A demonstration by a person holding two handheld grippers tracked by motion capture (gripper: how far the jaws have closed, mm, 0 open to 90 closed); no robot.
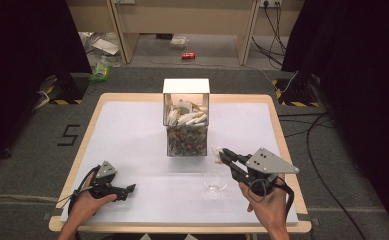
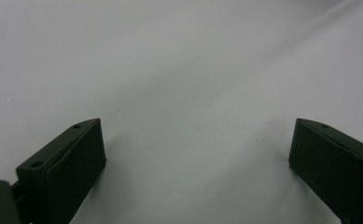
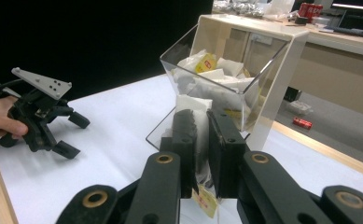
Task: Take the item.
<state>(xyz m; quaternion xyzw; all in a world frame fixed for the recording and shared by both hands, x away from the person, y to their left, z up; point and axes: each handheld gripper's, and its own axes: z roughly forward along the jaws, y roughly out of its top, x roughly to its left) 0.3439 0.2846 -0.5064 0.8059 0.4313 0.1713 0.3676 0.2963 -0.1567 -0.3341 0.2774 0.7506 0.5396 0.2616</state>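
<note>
Near the table's [image 1: 132,120] front-left corner the left gripper [image 1: 130,189] rests on the white surface with its jaws spread wide and nothing between them. At the middle of the far edge stands the clear dispenser box [image 1: 186,120], stocked with white tea-bag sachets. Just in front of it and to the right, the right gripper [image 1: 221,155] has its jaws pinched tight on one tea bag [image 3: 194,112], the sachet standing up between the pads with its yellow tag [image 3: 205,201] dangling below. A small glass [image 1: 215,181] sits near the front edge, just left of that hand. To do this step well, I judge the bag should be carried level over the glass and lowered inside before the pads part.
</note>
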